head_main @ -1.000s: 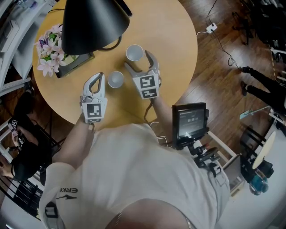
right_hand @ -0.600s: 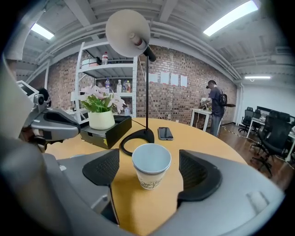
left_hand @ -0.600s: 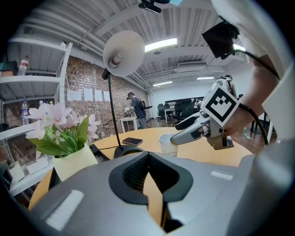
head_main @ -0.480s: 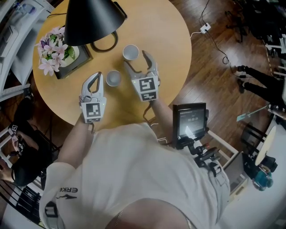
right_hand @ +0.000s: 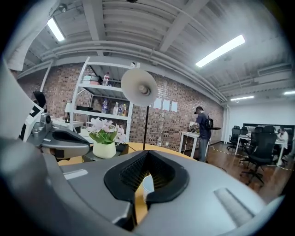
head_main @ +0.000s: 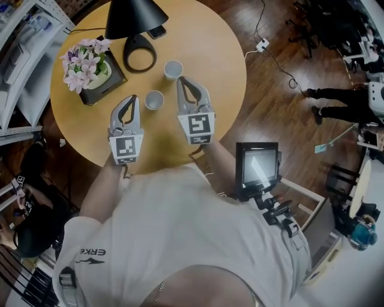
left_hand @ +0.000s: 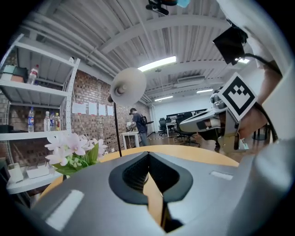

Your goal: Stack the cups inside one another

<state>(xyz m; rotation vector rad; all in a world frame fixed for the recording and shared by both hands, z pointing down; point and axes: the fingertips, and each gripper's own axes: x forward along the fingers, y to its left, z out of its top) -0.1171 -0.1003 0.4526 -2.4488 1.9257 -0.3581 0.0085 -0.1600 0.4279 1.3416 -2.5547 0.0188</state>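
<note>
Two white cups stand upright and apart on the round wooden table (head_main: 216, 54): the larger cup (head_main: 173, 69) farther off, the smaller cup (head_main: 154, 99) nearer. My right gripper (head_main: 180, 80) hovers just short of the larger cup. Its jaws have just closed and hold nothing. In the right gripper view a white cup (right_hand: 146, 185) shows beyond the shut right gripper (right_hand: 146, 153). My left gripper (head_main: 134, 98) is shut and empty, left of the smaller cup. In the left gripper view, the left gripper (left_hand: 148, 155) pads meet with only table behind.
A black lamp (head_main: 135, 18) with a ring base (head_main: 139, 53) stands at the table's far side, beside a pot of pink flowers (head_main: 87, 63). A screen on a stand (head_main: 259, 168) sits off the table's near right edge. Shelving lines the left.
The right gripper's jaws went from wide open to shut with nothing in them. Both grippers rose above the table. The cups have stayed in place.
</note>
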